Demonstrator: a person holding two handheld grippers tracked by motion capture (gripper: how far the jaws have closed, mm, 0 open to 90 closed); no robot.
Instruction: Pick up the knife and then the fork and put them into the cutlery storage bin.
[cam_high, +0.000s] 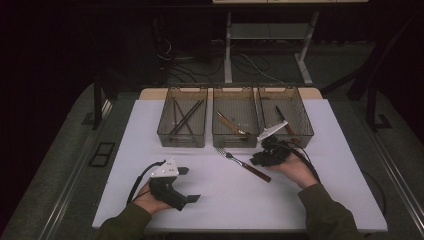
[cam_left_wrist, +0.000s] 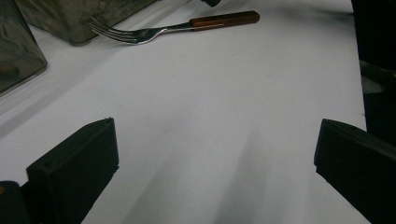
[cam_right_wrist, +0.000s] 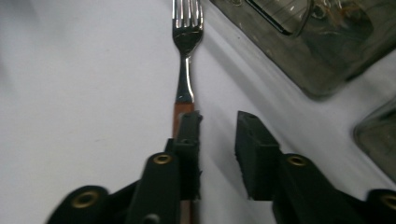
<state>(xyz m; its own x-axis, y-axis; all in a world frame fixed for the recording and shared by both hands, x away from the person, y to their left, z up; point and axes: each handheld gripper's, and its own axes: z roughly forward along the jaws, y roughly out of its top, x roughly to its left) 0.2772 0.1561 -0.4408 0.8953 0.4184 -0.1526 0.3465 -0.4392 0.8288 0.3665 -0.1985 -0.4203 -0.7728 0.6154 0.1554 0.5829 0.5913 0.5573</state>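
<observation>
Hovering low over the fork's (cam_right_wrist: 186, 60) wooden handle, the right hand-held gripper (cam_right_wrist: 217, 140) is slightly spread; the left hand-held gripper (cam_left_wrist: 215, 158) rests wide apart on the surface (cam_left_wrist: 210, 93).

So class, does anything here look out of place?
Yes: one fork lies loose and slanted on the white table in front of the three bins, which hold the other utensils. The right gripper is over its handle.
</observation>
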